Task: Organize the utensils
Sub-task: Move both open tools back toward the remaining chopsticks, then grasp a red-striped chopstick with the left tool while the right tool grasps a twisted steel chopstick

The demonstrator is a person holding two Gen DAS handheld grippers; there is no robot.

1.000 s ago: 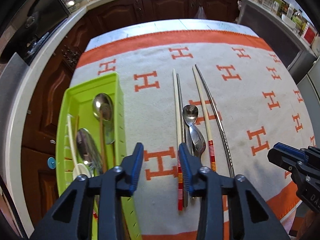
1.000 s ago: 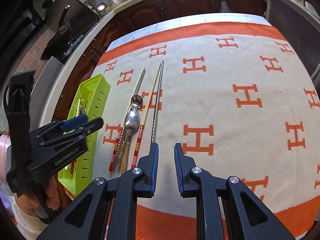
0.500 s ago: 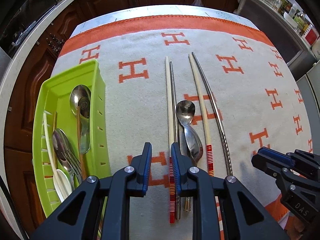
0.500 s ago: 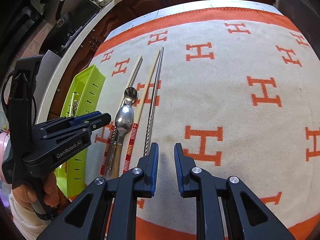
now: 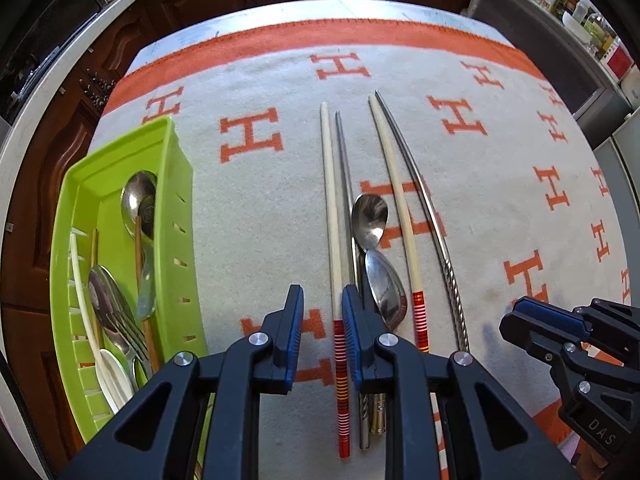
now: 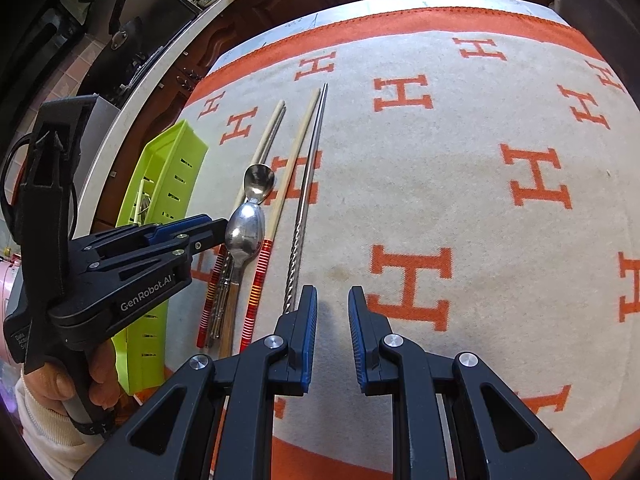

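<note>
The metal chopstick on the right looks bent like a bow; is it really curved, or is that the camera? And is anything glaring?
Left wrist view: the metal chopstick bows outward, likely fisheye distortion; right wrist view shows it nearly straight. Window light glints off the spoon bowl in both views.

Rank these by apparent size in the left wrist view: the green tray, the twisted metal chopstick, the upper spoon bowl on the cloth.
1. green tray
2. twisted metal chopstick
3. upper spoon bowl

Fisheye nearness inflates the tray somewhat.
</note>
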